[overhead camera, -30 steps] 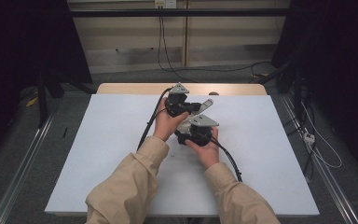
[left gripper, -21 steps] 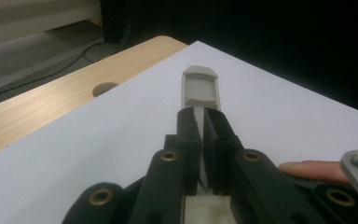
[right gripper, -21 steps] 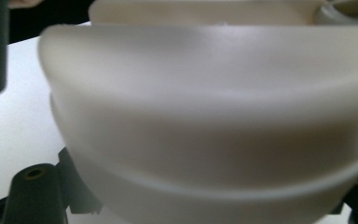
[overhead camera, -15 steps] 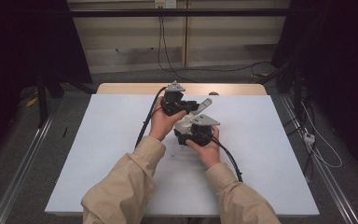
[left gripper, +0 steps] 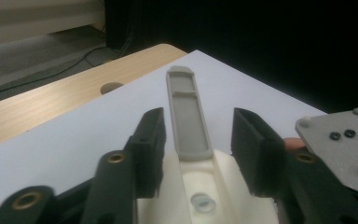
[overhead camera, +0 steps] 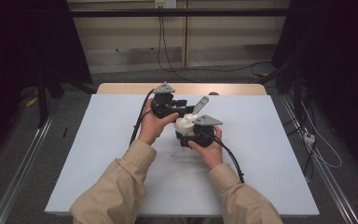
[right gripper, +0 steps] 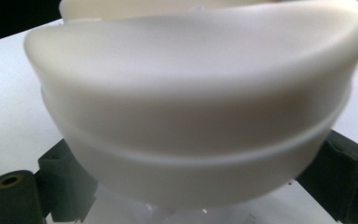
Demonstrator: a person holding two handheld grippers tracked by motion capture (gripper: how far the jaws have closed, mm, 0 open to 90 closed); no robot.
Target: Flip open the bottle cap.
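Observation:
A white rounded device (overhead camera: 184, 124) with a flat grey lever (overhead camera: 200, 105) is held above the white table (overhead camera: 261, 154). My left gripper (overhead camera: 185, 111) points right at it. In the left gripper view my left gripper (left gripper: 198, 122) stands open, its jaws just having opened; the grey lever (left gripper: 189, 114) rises between the pads without touching them. My right gripper (overhead camera: 184, 132) is under the device. Its jaws have also just eased apart, but in the right gripper view my right gripper (right gripper: 200, 182) still has both pads against the sides of the white body (right gripper: 200, 107).
A wooden strip (overhead camera: 233, 88) with a round hole (left gripper: 111, 87) runs along the table's far edge. Cables (overhead camera: 233, 161) trail from both grippers over the sheet. Metal rails (overhead camera: 23, 163) and loose wires (overhead camera: 317, 149) flank the table on the floor.
The left gripper has let go of the grey lever and drawn back a little to the left. The right hand and the white device have stayed in place.

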